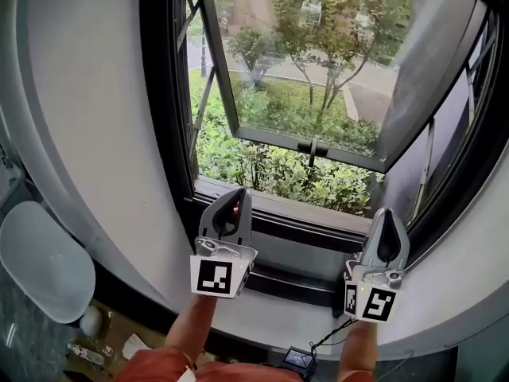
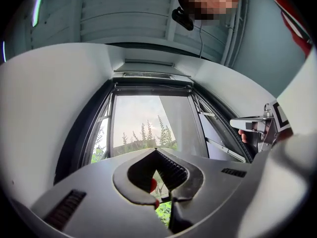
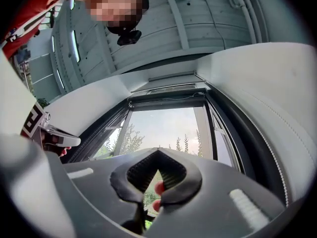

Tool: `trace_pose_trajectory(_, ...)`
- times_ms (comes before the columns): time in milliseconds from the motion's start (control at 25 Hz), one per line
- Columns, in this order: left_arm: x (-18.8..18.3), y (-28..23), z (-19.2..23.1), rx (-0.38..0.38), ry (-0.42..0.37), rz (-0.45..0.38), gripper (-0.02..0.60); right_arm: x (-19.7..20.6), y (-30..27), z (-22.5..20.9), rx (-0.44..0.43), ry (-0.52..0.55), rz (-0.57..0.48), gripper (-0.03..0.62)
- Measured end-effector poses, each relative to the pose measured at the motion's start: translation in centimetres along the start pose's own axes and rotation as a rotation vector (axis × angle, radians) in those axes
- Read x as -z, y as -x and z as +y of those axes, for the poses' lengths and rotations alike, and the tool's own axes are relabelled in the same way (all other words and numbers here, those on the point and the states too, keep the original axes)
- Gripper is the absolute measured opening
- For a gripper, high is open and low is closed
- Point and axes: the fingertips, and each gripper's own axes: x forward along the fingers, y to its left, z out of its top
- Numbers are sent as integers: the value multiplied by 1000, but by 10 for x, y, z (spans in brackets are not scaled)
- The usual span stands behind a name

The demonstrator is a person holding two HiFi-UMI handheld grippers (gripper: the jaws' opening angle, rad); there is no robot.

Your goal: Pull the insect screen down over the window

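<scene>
Before the black-framed window (image 1: pixel 171 134), set in a deep white curved reveal (image 1: pixel 87 110), the left gripper (image 1: pixel 237 193) and the right gripper (image 1: pixel 388 213) are held above the dark sill (image 1: pixel 302 221). The jaws of both are closed together on nothing. The glass sash (image 1: pixel 302 54) is swung outward over green shrubs (image 1: pixel 270 169). The insect screen (image 2: pixel 148 75) is seen as a narrow strip at the frame's top, with the opening below uncovered.

Black window frame (image 1: pixel 167 118), white wall (image 1: pixel 87 94), green shrubs (image 1: pixel 270 165). Grey grippers (image 1: pixel 230 214) (image 1: pixel 388 235) carry black-and-white square markers. Red sleeves (image 1: pixel 159 364).
</scene>
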Motion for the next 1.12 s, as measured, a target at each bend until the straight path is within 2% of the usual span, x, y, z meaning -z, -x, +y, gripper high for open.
trace_pose_trajectory(240,-34,-29,17,-29,-28,-90,5,-30,-38,-10,-10,39,-82,9)
trace_pose_trajectory(360,-51,-42,21,-20,-52,-144,5,-45,-54,-13,-22,62,-118,9)
trace_pose_trajectory(640,-113,-72,36,-17,-106,-239,5,-85,-91,-15,-37,122,-210,9)
trace_pose_trajectory(920,-158,-112,35,11,-265,-271,6,-137,-140,-25,-51,244,-284,9)
trace_pose_trajectory(1120,-189,-131,30,18,-307,-325,6,-157,-168,-35,-55,305,-290,9)
